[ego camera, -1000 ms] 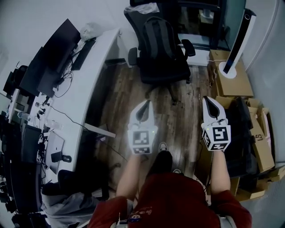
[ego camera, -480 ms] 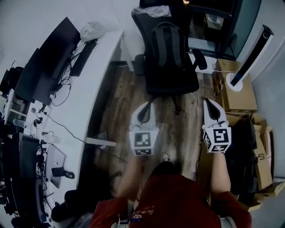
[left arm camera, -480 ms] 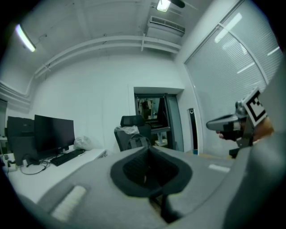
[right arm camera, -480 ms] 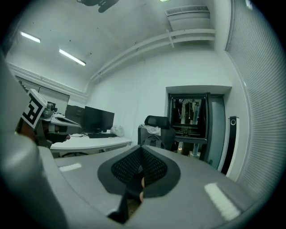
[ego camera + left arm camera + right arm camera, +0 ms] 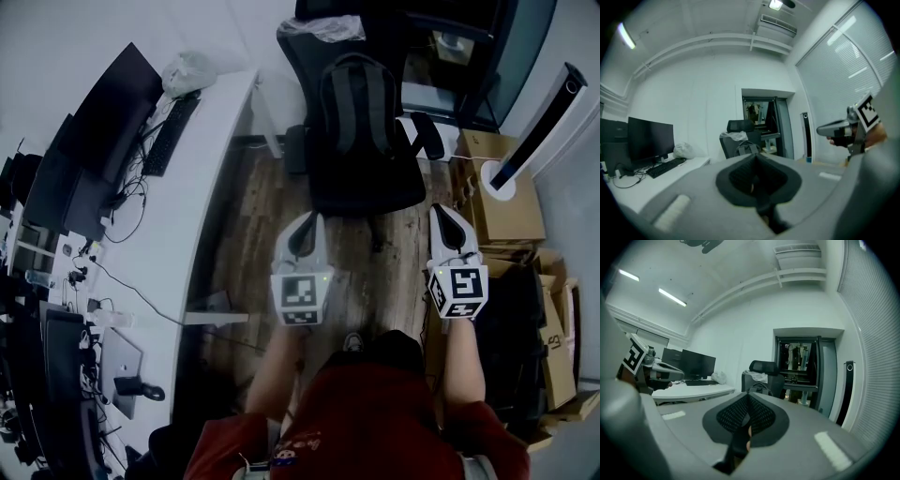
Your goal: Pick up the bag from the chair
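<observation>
2 closed, empty: left hand-held gripper (image 5: pixel 312 221), right hand-held gripper (image 5: pixel 442 215).

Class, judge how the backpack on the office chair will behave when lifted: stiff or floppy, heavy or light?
Probably floppy: the backpack looks like fabric and leans against the office chair backrest, so it may sag. It looks filled out, so perhaps moderately heavy. The chair might swivel when tugged.
</observation>
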Demonstrator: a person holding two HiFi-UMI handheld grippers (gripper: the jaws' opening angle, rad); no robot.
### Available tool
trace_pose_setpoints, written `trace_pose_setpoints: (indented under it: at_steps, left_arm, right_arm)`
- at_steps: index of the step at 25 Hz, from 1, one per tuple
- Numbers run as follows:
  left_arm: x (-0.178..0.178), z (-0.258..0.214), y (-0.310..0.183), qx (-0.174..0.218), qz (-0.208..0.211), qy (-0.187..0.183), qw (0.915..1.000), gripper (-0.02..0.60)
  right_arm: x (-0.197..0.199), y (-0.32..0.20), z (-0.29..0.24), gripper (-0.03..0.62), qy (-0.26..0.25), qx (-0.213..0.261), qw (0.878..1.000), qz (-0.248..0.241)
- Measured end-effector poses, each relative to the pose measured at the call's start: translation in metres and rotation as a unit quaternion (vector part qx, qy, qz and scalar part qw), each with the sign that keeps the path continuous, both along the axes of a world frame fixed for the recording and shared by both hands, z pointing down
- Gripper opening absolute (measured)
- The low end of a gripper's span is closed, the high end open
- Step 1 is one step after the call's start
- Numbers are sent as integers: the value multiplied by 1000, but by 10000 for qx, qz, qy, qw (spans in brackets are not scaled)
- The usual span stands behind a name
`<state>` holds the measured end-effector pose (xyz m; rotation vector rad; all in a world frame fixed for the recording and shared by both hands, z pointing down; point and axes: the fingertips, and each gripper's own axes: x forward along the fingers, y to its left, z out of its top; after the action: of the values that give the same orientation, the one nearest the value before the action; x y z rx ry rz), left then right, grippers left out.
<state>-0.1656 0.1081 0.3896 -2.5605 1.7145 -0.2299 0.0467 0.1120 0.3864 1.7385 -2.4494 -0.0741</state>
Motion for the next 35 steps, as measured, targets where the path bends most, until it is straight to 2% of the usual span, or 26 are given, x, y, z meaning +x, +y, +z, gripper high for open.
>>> trace_pose_setpoints:
  at_steps: [5,13,35]
  left_arm:
    - [0,5,-28,-25,-6,-52,10000,0]
    - [22,13,-89,-34,-21,-133,9999,0]
    - [126,-2,-331,-89,-283,-341,9990,0]
  right_arm:
    - [5,-25,5,0,-15,-10,10000,62]
    - [28,-89,15,0,-82,-29,9999,74]
    - [130,-344,7,0,-329,-77,9992,-191]
